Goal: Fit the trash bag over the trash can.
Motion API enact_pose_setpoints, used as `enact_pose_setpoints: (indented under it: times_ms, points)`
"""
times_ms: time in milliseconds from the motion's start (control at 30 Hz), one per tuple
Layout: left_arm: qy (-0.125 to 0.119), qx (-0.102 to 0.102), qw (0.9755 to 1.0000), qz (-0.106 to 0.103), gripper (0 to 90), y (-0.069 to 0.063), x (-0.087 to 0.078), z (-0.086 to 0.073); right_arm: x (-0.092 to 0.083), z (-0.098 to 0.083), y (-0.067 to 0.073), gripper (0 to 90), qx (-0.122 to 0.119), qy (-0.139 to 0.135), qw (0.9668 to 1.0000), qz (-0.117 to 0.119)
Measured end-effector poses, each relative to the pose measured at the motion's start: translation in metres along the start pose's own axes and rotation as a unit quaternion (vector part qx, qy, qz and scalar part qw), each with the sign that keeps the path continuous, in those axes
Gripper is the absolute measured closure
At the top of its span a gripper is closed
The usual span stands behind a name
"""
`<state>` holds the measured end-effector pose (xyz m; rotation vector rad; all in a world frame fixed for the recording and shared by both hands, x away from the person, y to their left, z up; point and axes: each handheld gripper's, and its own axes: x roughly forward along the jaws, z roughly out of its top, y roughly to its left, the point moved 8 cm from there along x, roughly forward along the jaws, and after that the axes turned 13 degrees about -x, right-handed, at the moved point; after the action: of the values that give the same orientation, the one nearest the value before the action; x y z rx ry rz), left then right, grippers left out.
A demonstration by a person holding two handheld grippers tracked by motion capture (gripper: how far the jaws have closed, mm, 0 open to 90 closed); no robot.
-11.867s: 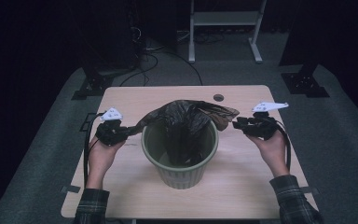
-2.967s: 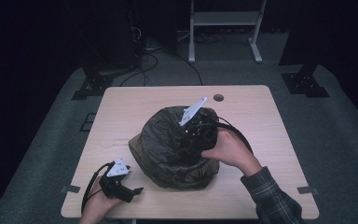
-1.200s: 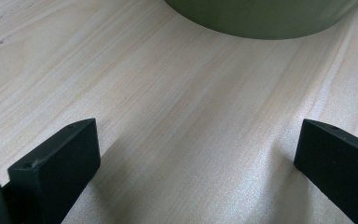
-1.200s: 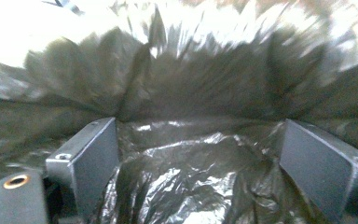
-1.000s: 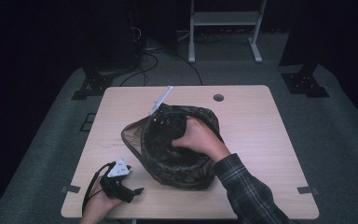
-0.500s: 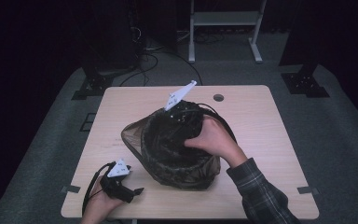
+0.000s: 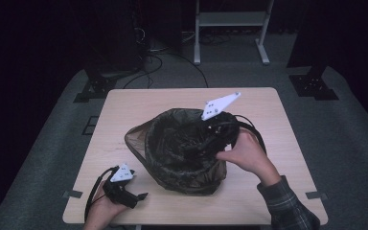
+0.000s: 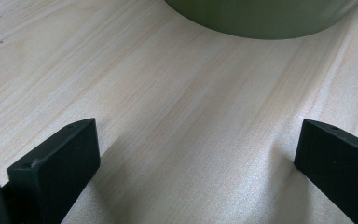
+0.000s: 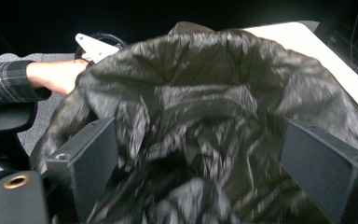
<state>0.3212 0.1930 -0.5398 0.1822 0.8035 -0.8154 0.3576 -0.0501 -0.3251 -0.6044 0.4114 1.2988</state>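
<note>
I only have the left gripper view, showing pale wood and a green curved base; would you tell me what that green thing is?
Observer: It is a round green bin lined with a dark plastic bag, standing mid-table.
Operator: Thank you. Where is the right hand-held gripper?
Observer: The right hand-held gripper reaches into the bag's mouth, jaws open.
Operator: Is the bag over the rim?
Observer: Yes, it drapes down the bin's outside.
</note>
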Motion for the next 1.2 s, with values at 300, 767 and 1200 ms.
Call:
enact_pose_setpoints:
  times_ms: [300,767,1200]
  points:
    - [0.000,0.001,1.0000,-0.001,0.0,0.000,0.000,0.000,-0.033,-0.031,0.011,10.9,0.012,-0.017,0.9995,-0.024]
    - [0.001,0.001,1.0000,-0.001,0.0,0.000,0.000,0.000,-0.051,-0.090,0.031,10.9,0.044,-0.033,0.9973,-0.049]
    - [0.000,0.002,1.0000,-0.002,0.0,0.000,0.000,0.000,-0.038,-0.151,0.044,10.9,0.077,-0.043,0.9939,-0.067]
